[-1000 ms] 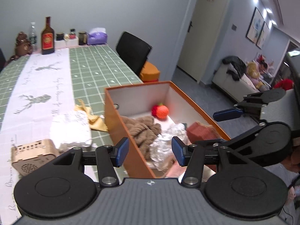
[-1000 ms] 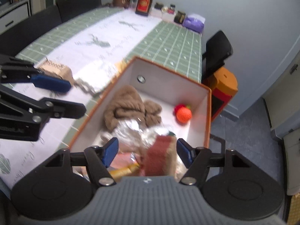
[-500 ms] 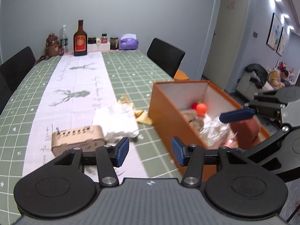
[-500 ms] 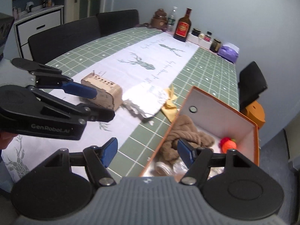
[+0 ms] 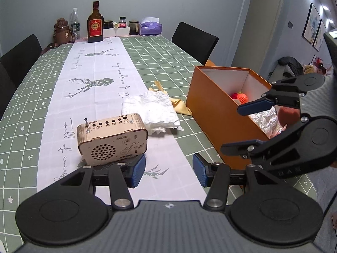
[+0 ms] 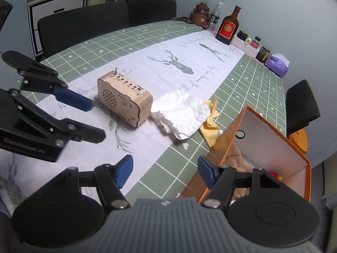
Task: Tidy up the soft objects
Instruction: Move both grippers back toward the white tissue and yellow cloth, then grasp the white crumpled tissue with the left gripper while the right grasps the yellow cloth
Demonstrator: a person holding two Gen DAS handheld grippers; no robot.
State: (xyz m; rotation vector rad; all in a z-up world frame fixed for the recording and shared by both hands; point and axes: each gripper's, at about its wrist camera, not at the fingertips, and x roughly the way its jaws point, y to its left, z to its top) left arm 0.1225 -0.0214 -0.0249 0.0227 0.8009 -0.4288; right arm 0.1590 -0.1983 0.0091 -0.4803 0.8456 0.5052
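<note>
**Both grippers empty above the table**

Left gripper (image 5: pixel 169 171): jaws spread, nothing between them, over the white runner (image 5: pixel 101 78) just in front of the radio (image 5: pixel 111 140). Right gripper (image 6: pixel 165 171): jaws spread, empty, over the table edge beside the box (image 6: pixel 273 145).

White cloth (image 5: pixel 154 111) lies crumpled on the runner, touching the radio's far end. Yellow cloth (image 5: pixel 179 105) partly under it, near the box wall. In the box: brown plush (image 6: pixel 236 156), orange ball (image 5: pixel 240 96), foil (image 5: pixel 265 120).
</note>
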